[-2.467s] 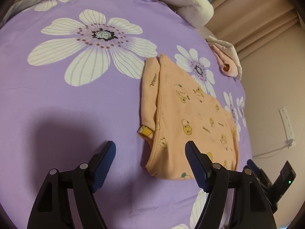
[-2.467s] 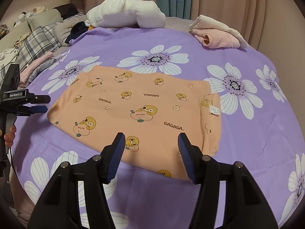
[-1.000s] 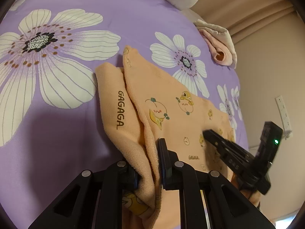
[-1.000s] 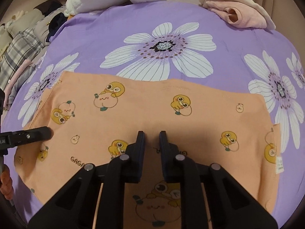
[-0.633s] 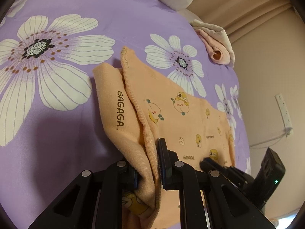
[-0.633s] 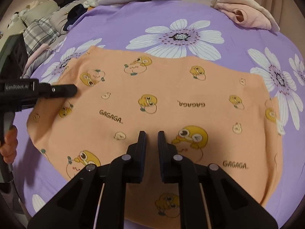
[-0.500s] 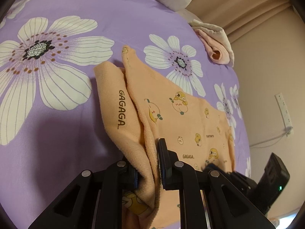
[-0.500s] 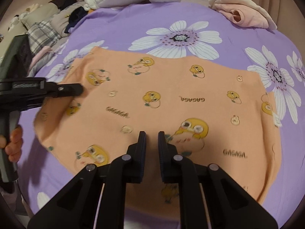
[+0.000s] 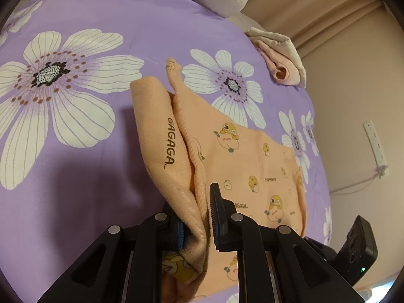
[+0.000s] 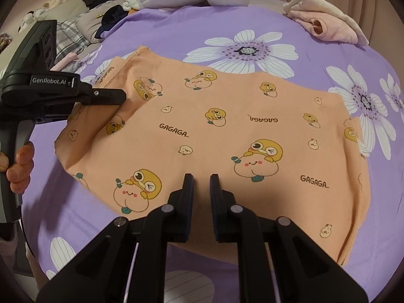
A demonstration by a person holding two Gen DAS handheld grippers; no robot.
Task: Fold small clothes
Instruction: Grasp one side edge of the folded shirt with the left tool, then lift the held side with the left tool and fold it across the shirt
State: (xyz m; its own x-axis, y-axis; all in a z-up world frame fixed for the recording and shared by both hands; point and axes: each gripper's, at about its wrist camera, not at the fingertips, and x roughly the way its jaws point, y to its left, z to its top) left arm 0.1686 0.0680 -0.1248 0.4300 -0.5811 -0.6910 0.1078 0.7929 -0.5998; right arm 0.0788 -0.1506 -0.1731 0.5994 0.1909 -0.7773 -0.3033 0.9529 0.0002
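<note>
Left hand-held gripper (image 9: pixel 195 217), at 9 o'clock of the orange garment (image 10: pixel 227 131), pinches a raised fold of its edge. The garment lies spread on the purple floral bed (image 10: pixel 315 38). Right hand-held gripper (image 10: pixel 201 197), at 6 o'clock, is pressed nearly together; cloth between its pads cannot be confirmed.

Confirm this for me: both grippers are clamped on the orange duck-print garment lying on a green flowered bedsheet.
Not quite: the bedsheet is purple with white flowers, not green, as the right wrist view shows. The rest holds: the left gripper and the right gripper are both clamped on the orange duck-print garment.
</note>
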